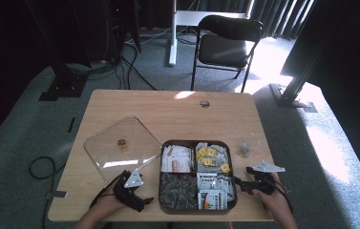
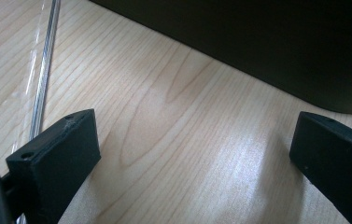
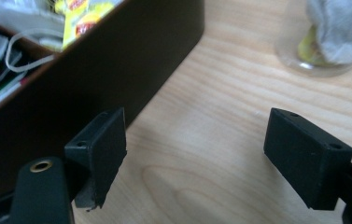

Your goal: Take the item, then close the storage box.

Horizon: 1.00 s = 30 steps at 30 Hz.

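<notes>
High view: tea box (image 1: 168,143) sits mid worktop (image 1: 177,107) w/ clear lid (image 1: 120,148) off at its left, so packets are reachable. Left gripper (image 1: 142,199) & right gripper (image 1: 238,183) flank the box, both spread, empty. Glass (image 1: 245,149) w/ teabag stands near, right of box.

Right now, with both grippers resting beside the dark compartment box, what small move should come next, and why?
Probably the left gripper should turn toward the clear square plastic lid lying off to the left of the dark four-compartment tea box. A tea bag already sits in the small clear glass cup, both grippers stand open and hold nothing, and the box is uncovered.
</notes>
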Each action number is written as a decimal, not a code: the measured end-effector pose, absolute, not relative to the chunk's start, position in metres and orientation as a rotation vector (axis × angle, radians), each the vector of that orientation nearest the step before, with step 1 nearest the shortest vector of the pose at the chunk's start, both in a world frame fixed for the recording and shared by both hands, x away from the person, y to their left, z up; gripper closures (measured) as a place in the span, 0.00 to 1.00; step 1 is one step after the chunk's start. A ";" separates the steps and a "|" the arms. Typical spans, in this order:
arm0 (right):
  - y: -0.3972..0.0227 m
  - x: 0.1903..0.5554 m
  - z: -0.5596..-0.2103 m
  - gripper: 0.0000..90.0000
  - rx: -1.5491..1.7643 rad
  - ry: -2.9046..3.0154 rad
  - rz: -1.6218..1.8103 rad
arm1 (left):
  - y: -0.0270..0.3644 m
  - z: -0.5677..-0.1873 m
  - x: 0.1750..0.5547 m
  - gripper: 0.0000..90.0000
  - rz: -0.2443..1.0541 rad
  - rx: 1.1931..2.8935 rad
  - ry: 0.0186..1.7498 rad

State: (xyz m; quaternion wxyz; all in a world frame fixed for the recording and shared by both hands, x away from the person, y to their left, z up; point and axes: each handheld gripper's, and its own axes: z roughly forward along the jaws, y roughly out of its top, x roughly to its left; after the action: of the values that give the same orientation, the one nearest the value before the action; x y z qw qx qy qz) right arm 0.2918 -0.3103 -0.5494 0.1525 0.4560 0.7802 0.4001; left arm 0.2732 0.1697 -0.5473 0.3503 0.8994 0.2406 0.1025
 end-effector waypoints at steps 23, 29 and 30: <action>-0.300 0.292 -0.551 0.20 1.200 2.294 1.006 | 0.168 -0.547 0.269 0.02 0.265 2.329 0.619; -0.300 0.292 -0.551 0.16 1.217 2.288 0.992 | 0.168 -0.547 0.268 0.02 0.266 2.333 0.616; -0.300 0.292 -0.551 0.16 1.217 2.288 0.992 | 0.168 -0.547 0.268 0.02 0.265 2.334 0.617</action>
State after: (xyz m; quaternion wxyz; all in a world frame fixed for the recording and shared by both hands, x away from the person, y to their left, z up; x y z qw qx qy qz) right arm 0.2922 -0.2996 -0.5508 0.1825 0.4312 0.8107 0.3515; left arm 0.2681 0.1680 -0.5470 0.3490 0.9006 0.2380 0.1021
